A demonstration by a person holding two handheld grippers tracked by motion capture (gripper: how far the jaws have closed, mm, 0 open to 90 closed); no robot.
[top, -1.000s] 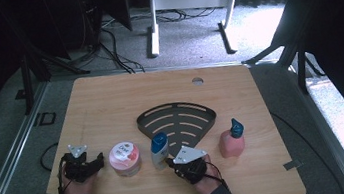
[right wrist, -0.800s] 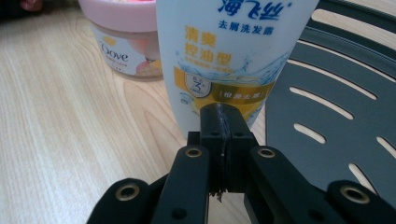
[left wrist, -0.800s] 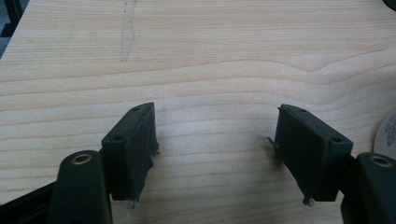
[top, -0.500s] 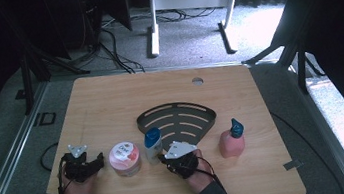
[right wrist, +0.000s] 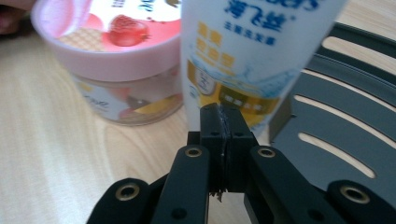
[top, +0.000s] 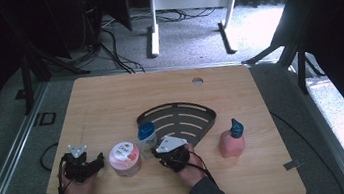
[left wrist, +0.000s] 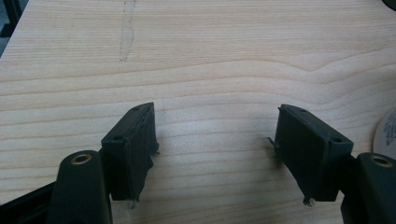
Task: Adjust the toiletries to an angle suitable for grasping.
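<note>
Right gripper (right wrist: 223, 121) jaws closed, tips against white bottle (right wrist: 252, 56), beside pink jar (right wrist: 112, 60)

The white bottle (right wrist: 252, 56) runs off the top edge – cap unseen (print blurred) – and hides part of the pink-lidded jar (right wrist: 112, 60).

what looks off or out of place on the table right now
The white bottle with the blue cap leans in the right gripper view, with the shut right tongs pressed at its base. Its foot sits by the edge of the black slotted rack. No spill or damage shows. The pink-lidded jar and pink bottle stand upright.
</note>
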